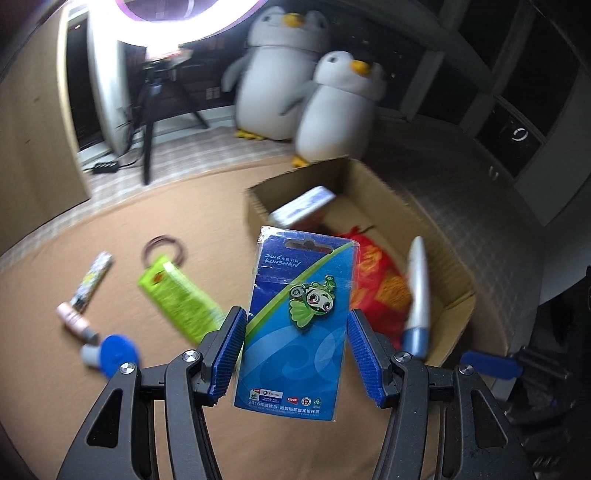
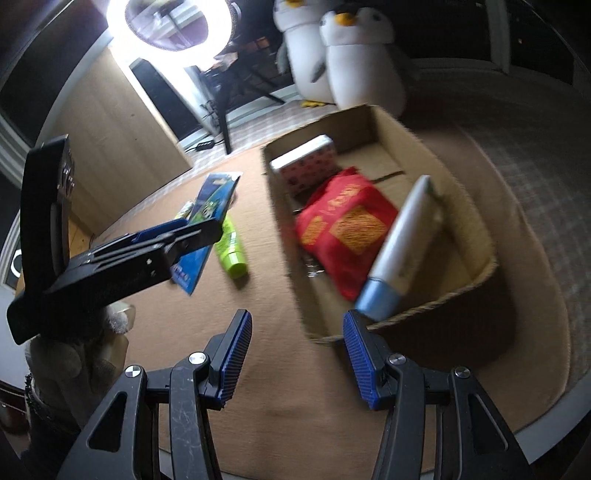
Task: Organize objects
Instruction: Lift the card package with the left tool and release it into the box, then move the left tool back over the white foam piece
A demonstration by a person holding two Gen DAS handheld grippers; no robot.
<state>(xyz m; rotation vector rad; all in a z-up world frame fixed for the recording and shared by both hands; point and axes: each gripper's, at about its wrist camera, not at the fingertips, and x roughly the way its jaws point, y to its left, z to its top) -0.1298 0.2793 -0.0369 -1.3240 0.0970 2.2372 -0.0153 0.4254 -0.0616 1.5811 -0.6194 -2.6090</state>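
Observation:
My left gripper (image 1: 297, 317) is shut on a blue carded pin package (image 1: 291, 369), held upright above the brown table, just left of the cardboard box (image 1: 458, 306). The right wrist view shows that gripper (image 2: 207, 225) from the side, with the card (image 2: 212, 199) sticking out of it. Inside the box (image 2: 284, 236) lie a red pouch (image 2: 343, 229), a white tube with a blue cap (image 2: 402, 240) and a small white box (image 2: 306, 166). My right gripper (image 2: 297, 325) is open and empty, low by the box's near corner.
On the table left of the box lie a green tube (image 1: 177, 295), a patterned tube (image 1: 88, 284), a ring (image 1: 164, 247) and a blue-capped item (image 1: 110, 354). Two plush penguins (image 1: 340, 107), a ring light (image 2: 170, 26) and a tripod (image 1: 147, 122) stand beyond the table.

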